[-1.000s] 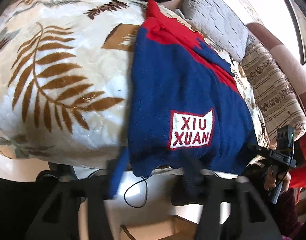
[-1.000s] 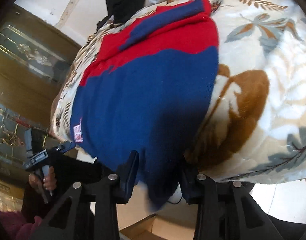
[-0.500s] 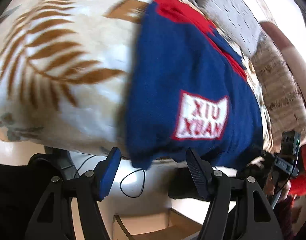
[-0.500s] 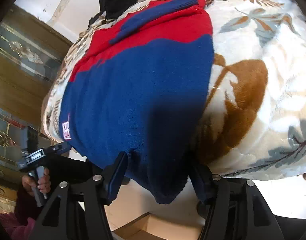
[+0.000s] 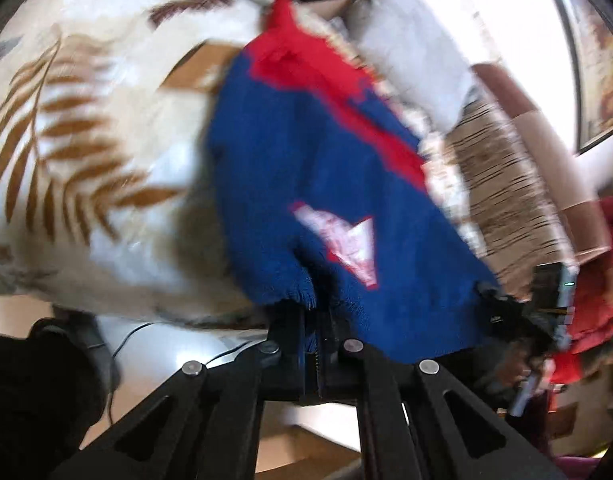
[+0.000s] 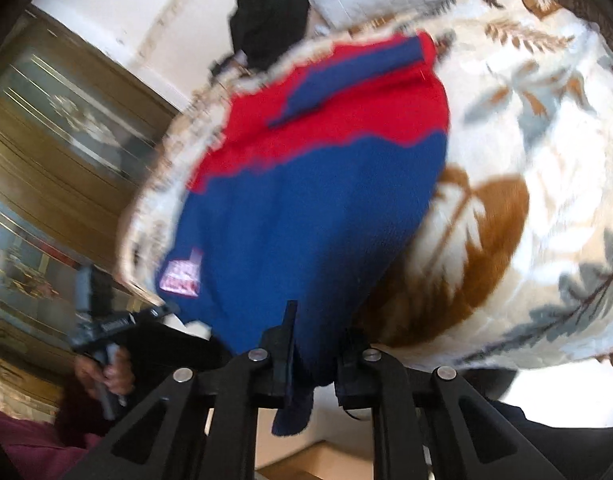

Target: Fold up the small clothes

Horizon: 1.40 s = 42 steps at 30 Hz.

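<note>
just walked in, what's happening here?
A person with a handheld gripper in each hand is folding a small blue and red sweater spread on a leaf-print blanket. The left gripper is shut on one corner of the near blue hem. The right gripper has the other corner between its fingers and is closing on it. The fold itself is not made yet: the sweater lies mostly flat, red end farthest away, with only the hem gathered at the grippers.
</note>
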Motion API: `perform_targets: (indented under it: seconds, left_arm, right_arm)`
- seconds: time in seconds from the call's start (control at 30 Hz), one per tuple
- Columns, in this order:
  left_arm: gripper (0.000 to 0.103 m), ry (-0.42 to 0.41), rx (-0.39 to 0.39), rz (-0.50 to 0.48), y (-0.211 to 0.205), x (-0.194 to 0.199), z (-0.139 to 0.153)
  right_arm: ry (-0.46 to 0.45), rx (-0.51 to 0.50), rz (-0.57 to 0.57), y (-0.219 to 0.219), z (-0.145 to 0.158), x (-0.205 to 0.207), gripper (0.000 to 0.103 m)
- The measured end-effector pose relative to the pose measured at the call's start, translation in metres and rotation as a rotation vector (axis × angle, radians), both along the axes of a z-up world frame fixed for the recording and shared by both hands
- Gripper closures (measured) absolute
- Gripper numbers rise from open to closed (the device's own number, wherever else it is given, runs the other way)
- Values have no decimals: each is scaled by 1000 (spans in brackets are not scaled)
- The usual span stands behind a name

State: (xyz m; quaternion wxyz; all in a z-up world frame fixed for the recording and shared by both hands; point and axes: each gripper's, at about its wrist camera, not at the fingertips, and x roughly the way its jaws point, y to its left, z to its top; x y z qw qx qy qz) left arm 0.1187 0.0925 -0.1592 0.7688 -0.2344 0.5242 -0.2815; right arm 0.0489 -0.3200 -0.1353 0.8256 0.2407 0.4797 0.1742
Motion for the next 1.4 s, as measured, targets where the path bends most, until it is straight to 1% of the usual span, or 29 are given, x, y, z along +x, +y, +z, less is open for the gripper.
perform_targets:
  seconds: [0.13, 0.17, 0.2, 0.23, 0.27, 0.33, 0.4, 0.47, 0.53, 0.57, 0.63, 0.7, 0.73, 0.77, 0.8, 0.83, 0.87, 0.9, 0.93, 0.97, 1.0, 1.03, 1.07, 1.17, 1.2, 1.23, 1.27, 1.3, 1.4]
  left_arm:
    - [99, -128, -47, -14, -4, 23, 51]
    - [99, -159, -42, -18, -7, 35, 64]
    - [99, -179, -32, -17, -9, 44, 71]
    - [99, -201, -12, -11, -12, 57, 76]
    - [99, -205, 0, -3, -10, 66, 77]
    - [99, -172, 13, 21, -9, 89, 67]
    - [99, -119, 53, 60, -9, 110, 45]
    - [99, -45, 70, 92, -5, 125, 17]
    - [99, 2, 57, 101, 3, 127, -4]
    - [99, 14, 48, 97, 4, 126, -10]
    - [99, 17, 33, 92, 5, 126, -12]
    - [98, 35, 13, 82, 4, 130, -12]
    - [97, 43, 3, 79, 5, 131, -13]
    - [93, 61, -16, 77, 6, 132, -16]
    - [91, 73, -33, 78, 8, 135, -19]
    - [90, 83, -50, 79, 8, 136, -20]
    - [87, 89, -58, 78, 6, 137, -18]
    - [82, 96, -73, 73, 7, 138, -18]
    - [78, 106, -92, 69, 6, 139, -17]
    - [71, 122, -126, 68, 4, 141, -17]
    - [68, 142, -163, 73, 6, 141, -18]
    - [67, 156, -182, 80, 8, 141, -19]
    - [67, 164, -189, 84, 10, 141, -20]
    - [70, 172, -194, 96, 10, 142, -20]
    - [73, 174, -194, 106, 9, 142, -20]
    - [79, 178, -197, 117, 9, 143, -21]
    - [94, 186, -199, 128, 9, 144, -22]
    - [99, 195, -199, 141, 10, 146, -24]
    - [99, 186, -180, 171, 11, 146, -24]
  right_arm:
    - [-59, 45, 1, -6, 30, 17, 88]
    - [-82, 51, 0, -7, 39, 26, 88]
    - [-101, 48, -4, -6, 45, 34, 88]
    - [-118, 43, -9, -6, 51, 41, 88]
    - [-139, 40, -22, -8, 57, 49, 88]
    - [-145, 53, -50, -14, 57, 71, 88]
    - [-124, 44, -82, -19, 50, 92, 88]
    - [-69, 54, -103, -24, 29, 117, 88]
    - [-16, 71, -118, -28, 10, 128, 88]
    - [24, 110, -111, -34, -2, 134, 84]
    - [55, 181, -119, -43, -12, 135, 84]
    - [57, 230, -119, -47, -15, 135, 76]
    - [57, 253, -120, -49, -14, 134, 60]
    - [59, 268, -123, -50, -14, 131, 32]
    - [59, 285, -129, -49, -14, 129, 24]
    - [54, 298, -136, -47, -13, 127, 22]
    - [51, 282, -131, -42, -12, 127, 23]
    - [50, 253, -124, -37, -12, 128, 25]
    - [54, 215, -118, -32, -12, 129, 31]
    - [67, 183, -127, -28, -13, 130, 48]
    - [83, 158, -134, -26, -16, 132, 66]
    - [99, 135, -136, -26, -19, 134, 87]
    - [113, 119, -140, -26, -21, 135, 88]
    - [79, 127, -143, -27, -17, 133, 92]
    - [66, 127, -136, -26, -14, 133, 93]
    - [49, 124, -127, -24, -9, 132, 93]
    - [34, 115, -117, -22, -5, 131, 93]
    - [21, 108, -111, -20, -2, 131, 93]
    - [18, 92, -101, -16, -3, 129, 93]
